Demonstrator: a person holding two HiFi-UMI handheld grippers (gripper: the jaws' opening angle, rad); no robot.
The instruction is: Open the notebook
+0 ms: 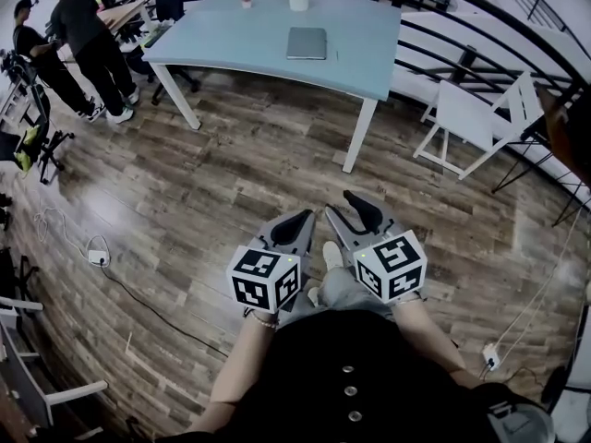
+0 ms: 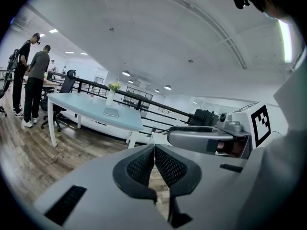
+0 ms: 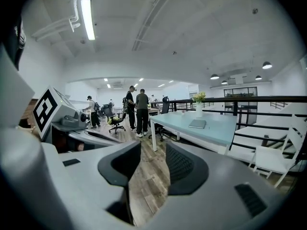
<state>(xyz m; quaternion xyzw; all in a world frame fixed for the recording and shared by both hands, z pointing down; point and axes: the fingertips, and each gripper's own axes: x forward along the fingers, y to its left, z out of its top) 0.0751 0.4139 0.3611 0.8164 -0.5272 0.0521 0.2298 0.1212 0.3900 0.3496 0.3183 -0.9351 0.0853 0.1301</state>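
On the table, notebook (closed)

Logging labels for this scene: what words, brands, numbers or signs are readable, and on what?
None readable.
The white marker cube of the left hand-held gripper and that of the right hand-held gripper carry only black square patterns.
The closed grey notebook on the pale blue table: no legible mark.

Glossy wood-plank floor, smooth matt table
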